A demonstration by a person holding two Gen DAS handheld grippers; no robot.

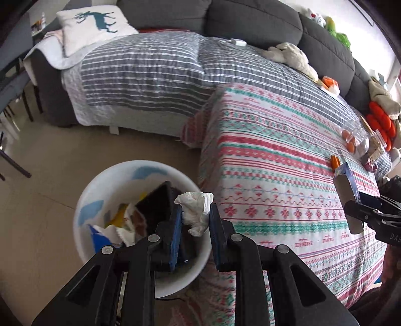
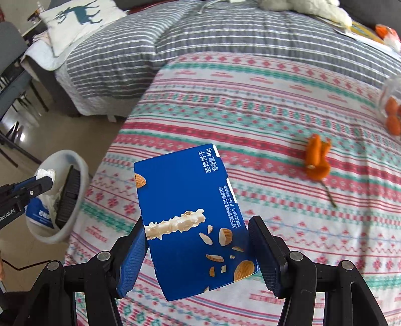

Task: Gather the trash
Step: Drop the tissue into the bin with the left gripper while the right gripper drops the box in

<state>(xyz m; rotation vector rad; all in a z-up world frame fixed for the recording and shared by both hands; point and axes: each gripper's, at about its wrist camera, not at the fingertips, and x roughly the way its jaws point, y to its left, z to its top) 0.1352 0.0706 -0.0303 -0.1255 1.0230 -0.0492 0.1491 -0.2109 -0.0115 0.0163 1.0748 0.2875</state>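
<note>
My left gripper (image 1: 195, 213) is shut on a crumpled white tissue (image 1: 196, 209), held over the right rim of a white trash bin (image 1: 82, 200) on the floor. The bin holds wrappers, paper and a dark flat item. My right gripper (image 2: 198, 238) is shut on a blue biscuit box (image 2: 190, 215) with almond pictures, held above the patterned cloth (image 2: 250, 120). In the left wrist view that box (image 1: 347, 185) and the right gripper (image 1: 361, 208) show at the right edge. In the right wrist view the bin (image 2: 75, 180) and the left gripper (image 2: 46, 179) with the tissue (image 2: 45, 173) sit at the far left. An orange peel (image 2: 317, 160) lies on the cloth.
A grey sofa (image 1: 250, 22) with a striped grey cover (image 1: 140, 70), a deer pillow (image 1: 92, 27) and plush toys stands behind. A clear container of oranges (image 1: 353, 138) and jars sit at the cloth's right end. Dark chair legs (image 1: 15, 160) stand on the floor at left.
</note>
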